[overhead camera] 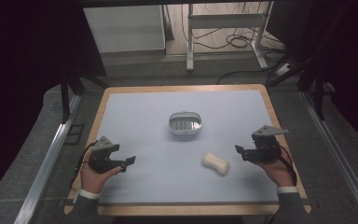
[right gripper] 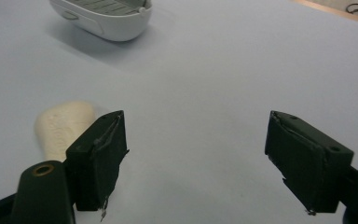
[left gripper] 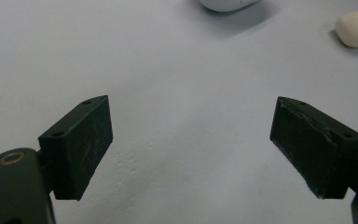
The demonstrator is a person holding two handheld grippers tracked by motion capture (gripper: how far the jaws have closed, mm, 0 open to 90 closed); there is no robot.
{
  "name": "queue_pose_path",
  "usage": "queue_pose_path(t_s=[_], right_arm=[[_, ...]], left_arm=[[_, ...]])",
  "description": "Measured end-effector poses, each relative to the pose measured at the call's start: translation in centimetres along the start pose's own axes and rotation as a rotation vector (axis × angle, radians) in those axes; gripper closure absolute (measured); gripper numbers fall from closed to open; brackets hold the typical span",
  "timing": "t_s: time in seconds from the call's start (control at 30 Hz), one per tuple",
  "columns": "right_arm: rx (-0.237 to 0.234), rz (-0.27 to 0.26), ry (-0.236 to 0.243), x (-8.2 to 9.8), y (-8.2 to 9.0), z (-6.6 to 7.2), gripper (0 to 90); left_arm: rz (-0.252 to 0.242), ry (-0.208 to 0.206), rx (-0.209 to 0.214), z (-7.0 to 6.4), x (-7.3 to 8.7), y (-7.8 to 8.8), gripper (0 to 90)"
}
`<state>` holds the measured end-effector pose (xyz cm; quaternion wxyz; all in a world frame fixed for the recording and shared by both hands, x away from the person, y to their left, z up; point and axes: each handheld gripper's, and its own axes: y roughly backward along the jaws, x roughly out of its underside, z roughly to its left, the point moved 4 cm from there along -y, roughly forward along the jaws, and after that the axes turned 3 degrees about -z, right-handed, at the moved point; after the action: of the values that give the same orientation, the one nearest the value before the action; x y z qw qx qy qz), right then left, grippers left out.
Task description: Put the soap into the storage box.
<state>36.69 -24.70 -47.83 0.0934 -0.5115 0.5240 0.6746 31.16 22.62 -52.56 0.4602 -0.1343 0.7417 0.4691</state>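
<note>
From the high view a white soap dish [overhead camera: 185,123] sits mid-worktop [overhead camera: 135,112], a cream soap bar [overhead camera: 216,163] near it toward the person, between the left claw [overhead camera: 129,162] and right claw [overhead camera: 239,151]; the left gripper view shows jaws wide and empty, as does the right gripper view, soap bar [right gripper: 63,128] just beside its left jaw.

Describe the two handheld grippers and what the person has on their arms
Both the left gripper and right gripper are black, each with two flat rectangular jaws, a grey three-cornered plate on top and a trailing black cable. The person wears dark grey sleeves over white cuffs.
</note>
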Motion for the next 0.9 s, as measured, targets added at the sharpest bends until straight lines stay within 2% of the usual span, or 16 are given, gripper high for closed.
queue_pose_path(t_s=[0.13,0.27,0.47,0.67,0.77,0.9], right_arm=[[-0.026,0.049,0.031,-0.9,-0.2,0.8,22.3],[-0.025,0.090,0.080,-1.8,-0.3,1.6,22.3],[-0.062,0.115,0.120,-3.1,-0.3,2.9,22.3],[-0.098,0.154,0.155,-3.6,-0.9,4.0,22.3],[-0.092,0.179,0.187,-3.7,-1.2,4.5,22.3],[-0.113,0.210,0.211,-3.7,-1.8,5.2,22.3]], left_arm=[[0.002,-0.002,0.000,0.0,0.0,-0.1,13.5],[0.006,-0.003,-0.002,0.0,0.1,0.0,13.1],[0.003,-0.001,0.000,0.0,0.1,0.1,13.3],[0.010,-0.004,0.002,-0.1,0.1,-0.1,13.2],[0.014,-0.005,0.003,-0.2,0.1,-0.2,13.2],[0.013,-0.003,0.006,-0.2,0.1,-0.2,13.1]])
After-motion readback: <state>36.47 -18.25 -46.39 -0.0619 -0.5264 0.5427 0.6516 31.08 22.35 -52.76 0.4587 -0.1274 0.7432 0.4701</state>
